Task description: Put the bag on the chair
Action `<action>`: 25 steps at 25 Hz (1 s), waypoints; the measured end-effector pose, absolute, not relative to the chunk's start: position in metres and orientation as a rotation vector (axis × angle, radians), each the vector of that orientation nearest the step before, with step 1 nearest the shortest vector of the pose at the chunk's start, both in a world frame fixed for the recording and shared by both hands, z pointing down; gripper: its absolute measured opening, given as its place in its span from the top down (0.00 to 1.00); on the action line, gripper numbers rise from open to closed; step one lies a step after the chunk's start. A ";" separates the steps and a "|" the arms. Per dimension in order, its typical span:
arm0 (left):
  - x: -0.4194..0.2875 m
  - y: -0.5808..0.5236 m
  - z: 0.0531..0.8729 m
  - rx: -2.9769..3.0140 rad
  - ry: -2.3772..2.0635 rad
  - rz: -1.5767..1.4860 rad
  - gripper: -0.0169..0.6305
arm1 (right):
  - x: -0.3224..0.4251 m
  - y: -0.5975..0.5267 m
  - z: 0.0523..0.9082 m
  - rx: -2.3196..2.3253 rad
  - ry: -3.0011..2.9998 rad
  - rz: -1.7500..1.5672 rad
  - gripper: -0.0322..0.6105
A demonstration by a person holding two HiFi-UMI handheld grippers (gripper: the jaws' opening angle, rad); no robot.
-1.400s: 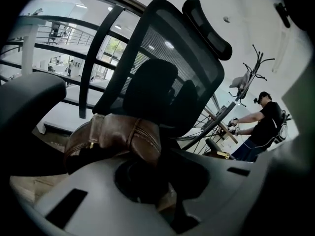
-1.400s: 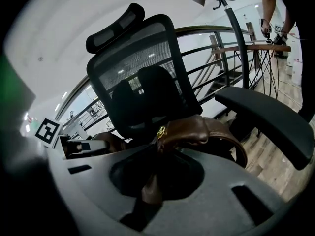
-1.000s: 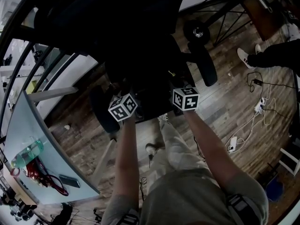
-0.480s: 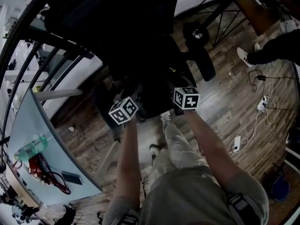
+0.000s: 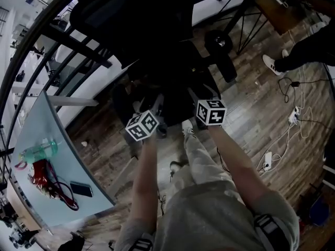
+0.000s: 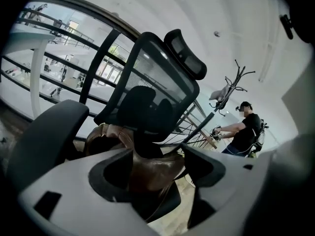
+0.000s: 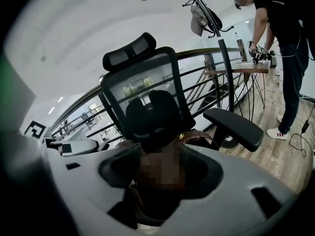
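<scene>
Brown leather fills the gap of the left gripper (image 6: 157, 154): its jaws pinch the bag (image 6: 150, 173), the leather running from one jaw to the other; the right gripper (image 7: 161, 154) likewise closes on the bag, though a blurred patch covers part of what sits between its jaws. Just ahead of both grippers the bag rests over the seat of the black office chair (image 6: 157, 77); its rolled handle (image 6: 106, 131) curls up ahead and to the left of the left gripper, and a small gold clasp (image 7: 181, 136) shows just beyond the right one. The chair's mesh back and headrest (image 6: 184, 53) rise directly in front of the jaws; one armrest (image 6: 44, 132) lies left of the left gripper, the other armrest (image 7: 234, 127) right of the right gripper. Far ahead and to the right of both grippers, a person in a black shirt (image 7: 285, 28) stands on the wooden floor (image 5: 251, 103) near a coat stand (image 7: 206, 14). Behind and left of the left gripper, a pale table (image 5: 36, 124) carries a green bottle (image 5: 39, 151), red cable (image 5: 44, 174) and a phone (image 5: 81, 190).
</scene>
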State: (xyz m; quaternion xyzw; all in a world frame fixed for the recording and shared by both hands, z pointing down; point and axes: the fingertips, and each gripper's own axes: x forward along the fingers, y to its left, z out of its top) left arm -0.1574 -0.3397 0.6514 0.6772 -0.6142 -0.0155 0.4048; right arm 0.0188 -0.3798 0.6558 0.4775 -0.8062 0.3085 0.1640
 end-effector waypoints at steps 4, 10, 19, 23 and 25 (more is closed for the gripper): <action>-0.151 -0.316 0.626 1.761 -1.538 -0.062 0.49 | 0.019 -0.353 0.630 1.359 -2.344 0.850 0.62; -0.141 -0.272 0.585 1.801 -1.585 -0.071 0.75 | 0.022 -0.307 0.585 1.381 -2.399 0.812 0.71; -0.121 -0.212 0.520 1.924 -1.621 -0.088 0.91 | 0.027 -0.236 0.522 1.379 -2.462 0.713 0.90; -0.113 -0.186 0.501 1.941 -1.613 -0.111 0.93 | 0.028 -0.207 0.505 1.339 -2.496 0.705 0.92; -0.110 -0.173 0.494 1.953 -1.604 -0.110 0.93 | 0.031 -0.196 0.498 1.336 -2.506 0.704 0.93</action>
